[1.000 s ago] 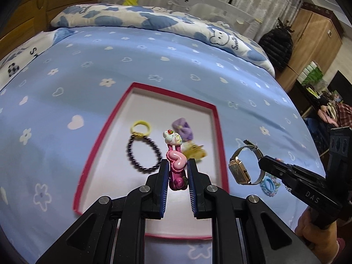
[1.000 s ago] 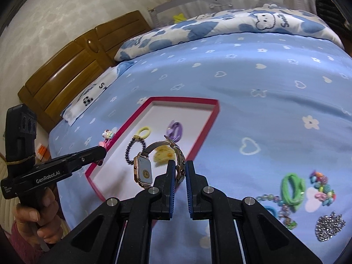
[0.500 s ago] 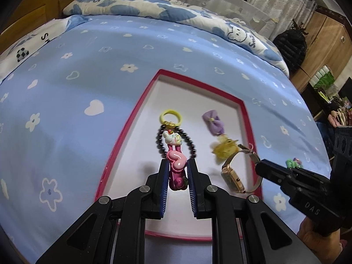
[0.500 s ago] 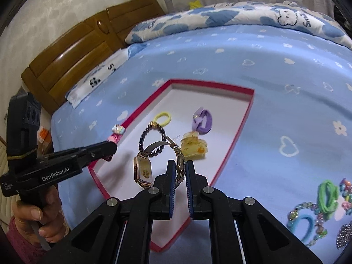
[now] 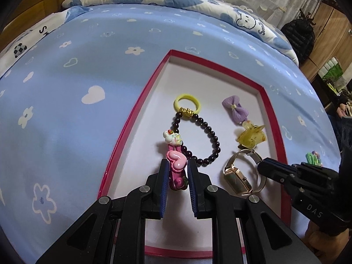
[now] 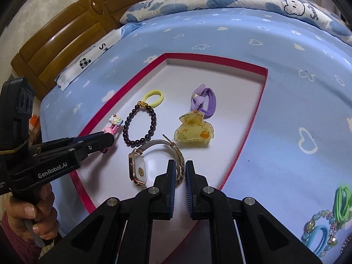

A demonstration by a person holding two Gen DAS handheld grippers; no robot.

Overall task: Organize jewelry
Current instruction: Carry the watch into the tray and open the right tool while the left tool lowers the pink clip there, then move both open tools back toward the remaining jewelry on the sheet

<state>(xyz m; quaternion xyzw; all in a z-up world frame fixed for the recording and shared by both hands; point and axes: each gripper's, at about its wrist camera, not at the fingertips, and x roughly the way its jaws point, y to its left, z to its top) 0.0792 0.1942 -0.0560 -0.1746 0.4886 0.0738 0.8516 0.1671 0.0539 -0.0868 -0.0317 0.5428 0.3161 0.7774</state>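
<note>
Left gripper (image 5: 177, 171): closed on the pink hair clip (image 5: 176, 165), which is pinched between the two blue pads and pointed toward 12 o'clock in the left wrist view.
Pink hair clip: held over the near left part of the tray, its cartoon head overlapping the bead bracelet (image 5: 205, 140) in this view (whether contact is made cannot be told).
Right gripper (image 6: 180, 173): fingers narrow, clamped on the mesh strap of the wristwatch (image 6: 140, 167).
Wristwatch: held low inside the tray, its rectangular gold face at 9 o'clock of the fingertips; resting or raised cannot be told.
Tray (image 6: 263, 81): a shallow white box with a red rim, lying on the blue bedsheet (image 6: 286, 114).
Inside the tray: a yellow hair tie (image 6: 154, 96) joined to the bracelet at a gold bead, a purple bow tie (image 6: 203, 101), and a yellow claw clip (image 6: 193, 132) touching the bow.
Outside the tray: a green hair tie (image 6: 342, 204) and beaded bracelets (image 6: 319, 226), seen at 4 o'clock in the right wrist view, well apart from the tray.
</note>
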